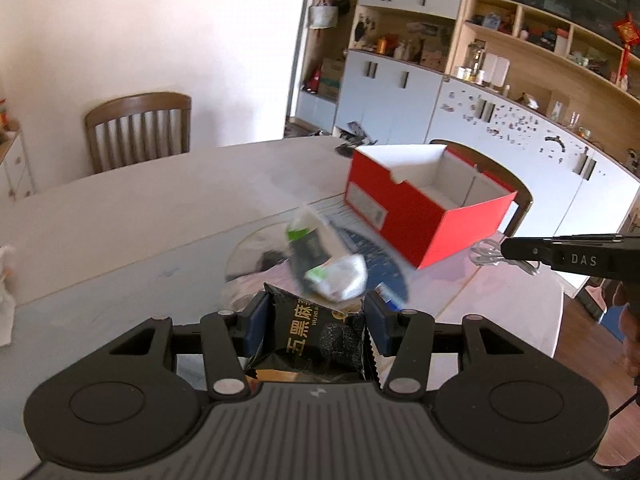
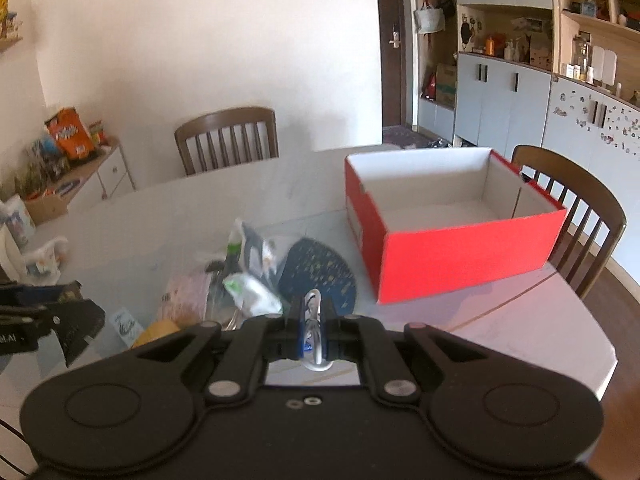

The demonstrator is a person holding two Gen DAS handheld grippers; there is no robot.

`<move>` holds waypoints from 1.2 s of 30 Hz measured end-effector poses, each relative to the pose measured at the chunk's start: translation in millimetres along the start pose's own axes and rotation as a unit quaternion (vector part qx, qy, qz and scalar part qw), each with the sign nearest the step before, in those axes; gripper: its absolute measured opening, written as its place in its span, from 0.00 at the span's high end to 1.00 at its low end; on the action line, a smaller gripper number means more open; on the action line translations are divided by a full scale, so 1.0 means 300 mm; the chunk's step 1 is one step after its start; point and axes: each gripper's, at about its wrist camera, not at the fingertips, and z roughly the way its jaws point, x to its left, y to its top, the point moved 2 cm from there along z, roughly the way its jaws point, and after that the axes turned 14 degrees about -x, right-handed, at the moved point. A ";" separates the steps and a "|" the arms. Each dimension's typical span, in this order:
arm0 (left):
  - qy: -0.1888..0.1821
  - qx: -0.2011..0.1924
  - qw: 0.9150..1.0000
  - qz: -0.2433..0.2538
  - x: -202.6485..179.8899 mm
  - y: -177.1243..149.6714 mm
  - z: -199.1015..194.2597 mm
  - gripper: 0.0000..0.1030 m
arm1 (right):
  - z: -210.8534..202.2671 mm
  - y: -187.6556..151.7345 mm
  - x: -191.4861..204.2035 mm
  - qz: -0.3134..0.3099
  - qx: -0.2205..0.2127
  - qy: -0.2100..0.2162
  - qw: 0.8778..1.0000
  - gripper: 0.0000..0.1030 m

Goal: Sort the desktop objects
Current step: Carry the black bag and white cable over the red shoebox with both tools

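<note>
My left gripper (image 1: 316,322) is shut on a black snack packet (image 1: 320,340) with gold Chinese lettering, held above the table. My right gripper (image 2: 314,316) is shut on a small silvery key ring (image 2: 314,336); in the left wrist view it shows at the right edge with the key ring (image 1: 486,254) hanging at its tip. An open red shoebox (image 2: 452,256), white and bare inside, stands on the table's right half, ahead of both grippers. A pile of loose items lies left of it: a green and white wrapper (image 1: 340,276), a dark bottle (image 1: 306,246), a dark blue fan (image 2: 320,272).
The round white table (image 1: 140,208) has a glass turntable (image 1: 240,252) under the pile. Wooden chairs (image 2: 228,136) stand at the far side and at the right (image 2: 580,216). Cabinets (image 1: 520,80) line the right wall. A low shelf with snacks (image 2: 68,140) is at left.
</note>
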 end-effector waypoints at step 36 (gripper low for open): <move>-0.008 -0.007 1.000 0.013 -0.555 0.257 0.567 0.51 | 0.251 0.250 -0.564 0.000 -0.015 0.055 0.998 0.94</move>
